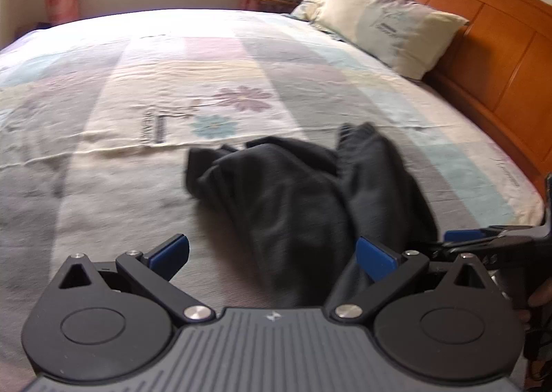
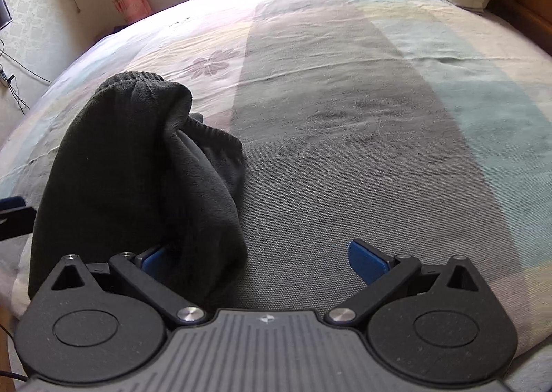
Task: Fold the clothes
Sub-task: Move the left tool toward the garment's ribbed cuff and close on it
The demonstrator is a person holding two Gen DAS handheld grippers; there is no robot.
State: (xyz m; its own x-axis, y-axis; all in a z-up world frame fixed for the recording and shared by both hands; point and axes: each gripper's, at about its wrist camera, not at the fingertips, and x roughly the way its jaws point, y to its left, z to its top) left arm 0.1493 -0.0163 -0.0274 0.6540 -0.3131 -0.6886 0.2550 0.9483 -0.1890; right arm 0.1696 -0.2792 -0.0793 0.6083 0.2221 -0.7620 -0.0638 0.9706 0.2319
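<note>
Left wrist view showed my left gripper point(image 1: 272, 250) spread wide over the crumpled dark garment point(image 1: 303, 192) near the bed's point(image 1: 103, 98) near edge; my right gripper point(image 2: 262, 259) was likewise spread beside it, probably to seize an edge.

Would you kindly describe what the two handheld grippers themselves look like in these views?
The left gripper and right gripper look alike: a grey ribbed body bearing a small white four-point mark, two round black discs, black linkage bars with silver pivot bolts, and blue pads on the fingers. No cable on either is visible.
</note>
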